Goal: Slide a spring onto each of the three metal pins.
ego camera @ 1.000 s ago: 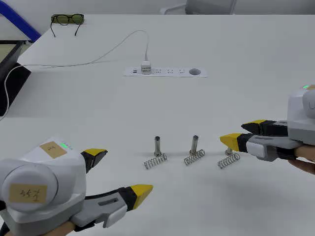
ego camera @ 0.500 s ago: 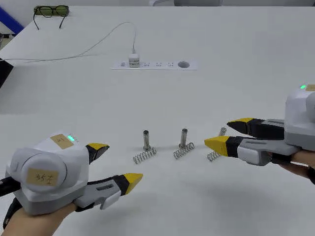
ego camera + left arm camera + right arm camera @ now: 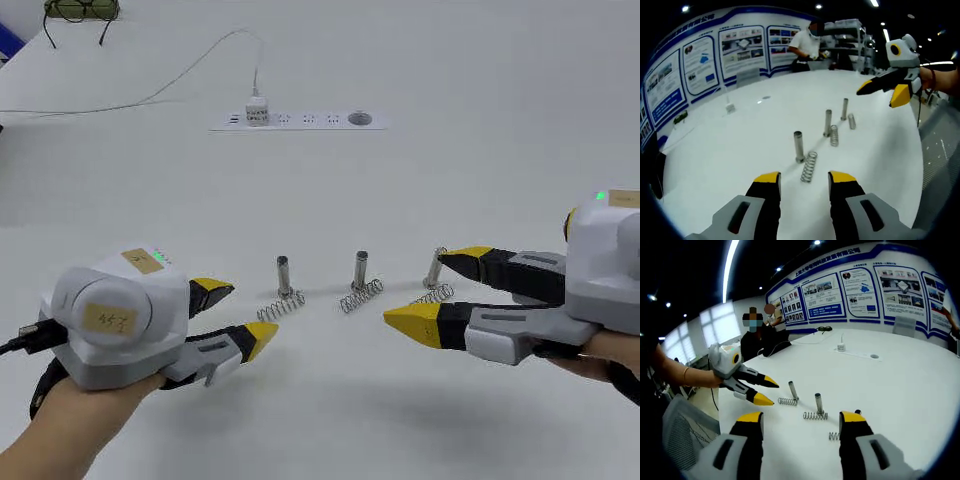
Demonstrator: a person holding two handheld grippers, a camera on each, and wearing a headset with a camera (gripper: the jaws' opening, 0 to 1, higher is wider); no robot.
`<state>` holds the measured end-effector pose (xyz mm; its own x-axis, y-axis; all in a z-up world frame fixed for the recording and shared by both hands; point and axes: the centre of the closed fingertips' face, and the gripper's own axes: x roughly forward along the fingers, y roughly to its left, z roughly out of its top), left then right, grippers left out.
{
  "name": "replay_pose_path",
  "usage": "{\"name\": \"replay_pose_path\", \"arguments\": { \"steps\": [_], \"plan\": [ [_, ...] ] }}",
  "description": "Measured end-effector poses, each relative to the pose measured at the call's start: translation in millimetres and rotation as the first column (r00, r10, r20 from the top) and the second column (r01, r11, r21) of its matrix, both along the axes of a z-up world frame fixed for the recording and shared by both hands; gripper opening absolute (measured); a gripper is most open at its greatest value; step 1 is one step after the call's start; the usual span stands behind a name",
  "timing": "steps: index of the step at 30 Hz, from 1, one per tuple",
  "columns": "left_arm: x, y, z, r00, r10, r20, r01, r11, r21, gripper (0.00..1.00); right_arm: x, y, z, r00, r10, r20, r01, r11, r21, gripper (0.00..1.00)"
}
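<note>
Grippers poised, springs not yet threaded

We hold the left gripper (image 3: 245,312) and right gripper (image 3: 420,287) with jaws spread, flanking the upright pins (image 3: 361,268); the springs (image 3: 361,295) lie flat beside them (handy to pinch), rightmost probably first.

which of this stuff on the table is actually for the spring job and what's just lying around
For the job: left pin, middle pin, right pin, left spring, middle spring, right spring.
Lying about: power strip, plugged-in charger, glasses.
</note>
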<state>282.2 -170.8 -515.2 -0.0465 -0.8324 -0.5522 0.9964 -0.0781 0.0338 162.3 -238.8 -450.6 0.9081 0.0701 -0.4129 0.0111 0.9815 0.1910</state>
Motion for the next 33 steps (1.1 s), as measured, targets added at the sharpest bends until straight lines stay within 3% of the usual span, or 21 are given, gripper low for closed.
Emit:
{"name": "replay_pose_path", "arguments": {
  "steps": [5,10,19,33],
  "plan": [
    [0.3,-3.6,-7.4,0.999,-0.003,-0.032,0.003,1.0,0.012,0.31,-4.3,0.1,-3.0,1.0,-0.009,-0.006,0.009,1.0,0.01,0.65],
    [0.4,-5.4,-14.2,0.999,-0.024,-0.021,0.025,0.999,0.03,0.28,-12.6,-1.2,-7.0,1.0,-0.017,-0.019,0.017,1.0,0.009,0.64],
    [-3.7,-7.1,-22.3,0.997,-0.081,-0.004,0.081,0.995,0.052,0.23,-19.8,3.1,-5.8,1.0,-0.029,-0.001,0.029,0.999,0.037,0.65],
    [-6.6,-13.3,-21.3,0.994,-0.107,-0.025,0.108,0.993,0.04,0.11,-26.3,2.3,-8.7,0.999,-0.05,-0.009,0.051,0.997,0.057,0.63]
  ]
}}
